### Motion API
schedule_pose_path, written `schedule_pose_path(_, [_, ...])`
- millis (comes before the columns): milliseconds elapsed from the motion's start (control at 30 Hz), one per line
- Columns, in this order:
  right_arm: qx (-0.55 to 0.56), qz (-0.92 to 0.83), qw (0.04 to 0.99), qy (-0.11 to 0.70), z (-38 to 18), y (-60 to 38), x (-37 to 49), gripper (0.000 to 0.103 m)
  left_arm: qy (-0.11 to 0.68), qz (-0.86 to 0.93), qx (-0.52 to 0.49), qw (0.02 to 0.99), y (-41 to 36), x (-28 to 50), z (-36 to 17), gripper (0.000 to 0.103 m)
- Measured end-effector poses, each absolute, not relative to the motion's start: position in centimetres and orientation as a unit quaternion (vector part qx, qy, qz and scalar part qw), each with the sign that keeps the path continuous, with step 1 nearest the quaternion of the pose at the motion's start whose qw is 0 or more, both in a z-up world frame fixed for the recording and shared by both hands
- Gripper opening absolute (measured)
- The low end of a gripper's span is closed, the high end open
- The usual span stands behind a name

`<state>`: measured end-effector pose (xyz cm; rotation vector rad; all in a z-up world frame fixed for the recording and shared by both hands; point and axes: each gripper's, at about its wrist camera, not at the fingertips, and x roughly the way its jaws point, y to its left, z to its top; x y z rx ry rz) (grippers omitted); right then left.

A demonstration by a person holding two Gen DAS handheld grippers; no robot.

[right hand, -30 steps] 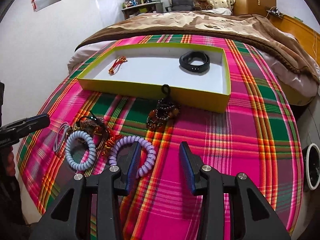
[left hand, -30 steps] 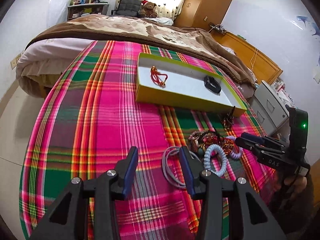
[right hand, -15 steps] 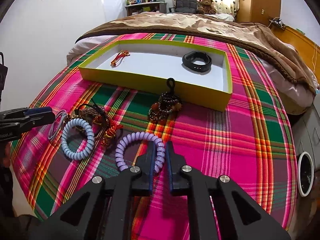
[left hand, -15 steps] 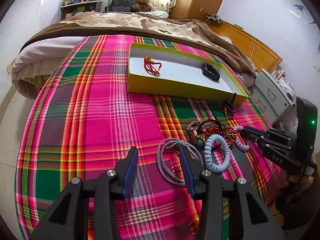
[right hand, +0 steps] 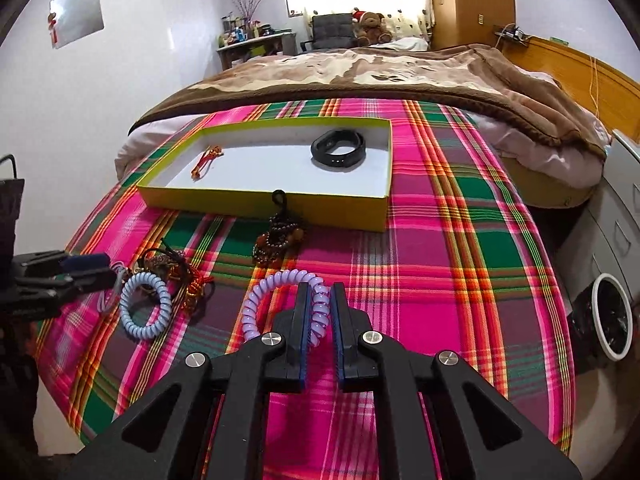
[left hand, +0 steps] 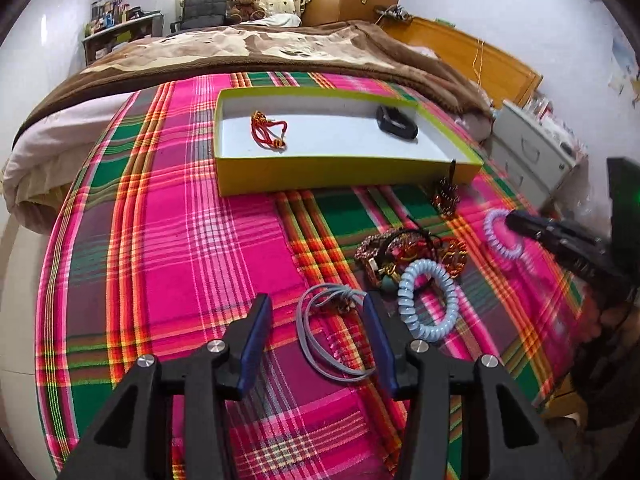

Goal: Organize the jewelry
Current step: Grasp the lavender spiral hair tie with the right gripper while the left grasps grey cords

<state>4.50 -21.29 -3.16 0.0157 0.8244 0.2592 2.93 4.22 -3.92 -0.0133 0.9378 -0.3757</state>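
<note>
My right gripper (right hand: 321,292) is shut on a purple coil bracelet (right hand: 260,300), which sticks out to the left of its jaws. The left wrist view shows that gripper (left hand: 516,222) with the purple coil (left hand: 496,236) at its tip. My left gripper (left hand: 316,304) points down at the plaid cloth, its jaws opening, with a grey cord loop (left hand: 320,332) lying loose between them. A blue coil bracelet (left hand: 428,300) and a tangle of jewelry (left hand: 400,252) lie just to its right. The yellow-green box (left hand: 340,176) holds a red cord bracelet (left hand: 268,132) and a black band (left hand: 396,122).
A dark beaded bracelet (right hand: 278,236) lies against the box's front wall (right hand: 240,200). A brown blanket (right hand: 400,72) covers the bed beyond. Past the bed's right edge stand a drawer cabinet (right hand: 616,216) and a white-rimmed bin (right hand: 612,316).
The right gripper closed on the purple coil bracelet and moved off with it. The left gripper shifted over the grey cord loop and its jaws spread wider.
</note>
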Motion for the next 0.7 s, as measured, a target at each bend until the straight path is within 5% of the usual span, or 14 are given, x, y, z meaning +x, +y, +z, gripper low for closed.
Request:
schedule_pose_path(533, [0.022, 0.131, 0.906, 0.403, -3.2, -21.3, 4.6, 0.009, 0.441, -0.16, 0.046, 0.882, 1.5, 3.3, -4.2, 0.049])
schedule_pose_path(700, [0.024, 0.133, 0.904, 0.406, -3.4, -21.4, 4.6, 0.01, 0.429, -0.161, 0.048, 0.888, 1.6, 2.1, -3.6, 0.02])
